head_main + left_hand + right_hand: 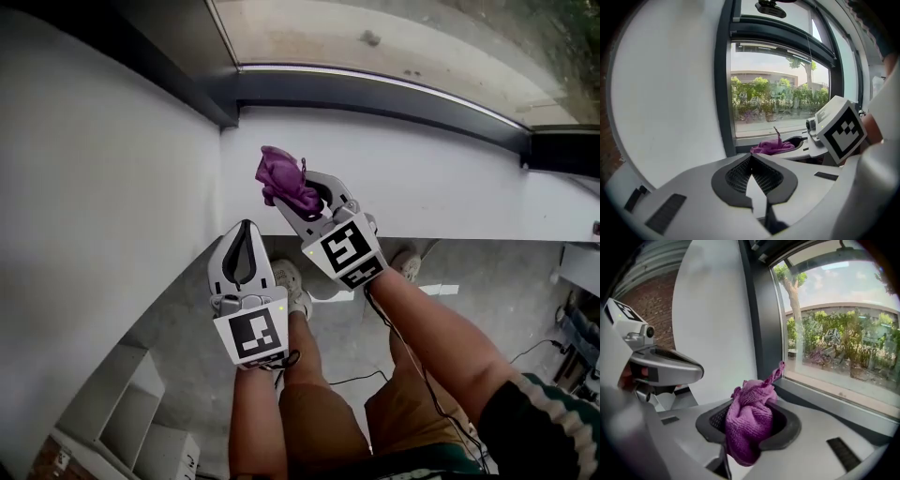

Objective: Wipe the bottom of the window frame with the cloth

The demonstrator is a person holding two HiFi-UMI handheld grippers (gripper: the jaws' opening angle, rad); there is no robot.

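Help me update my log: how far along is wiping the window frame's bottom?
Done: the purple cloth is bunched in the shut right hand-held gripper. In hand: it hangs over the white sill near the frame's left corner, seemingly short of the dark bottom frame rail. Left: the wiping itself; no contact shows. The left hand-held gripper is shut and empty.

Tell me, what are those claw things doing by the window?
A person holds a gripper in each hand. The right gripper is clamped on a bunched purple cloth, held over the white sill, short of the dark bottom of the window frame. The left gripper is shut and empty, just beside it. The cloth isn't on the frame yet.
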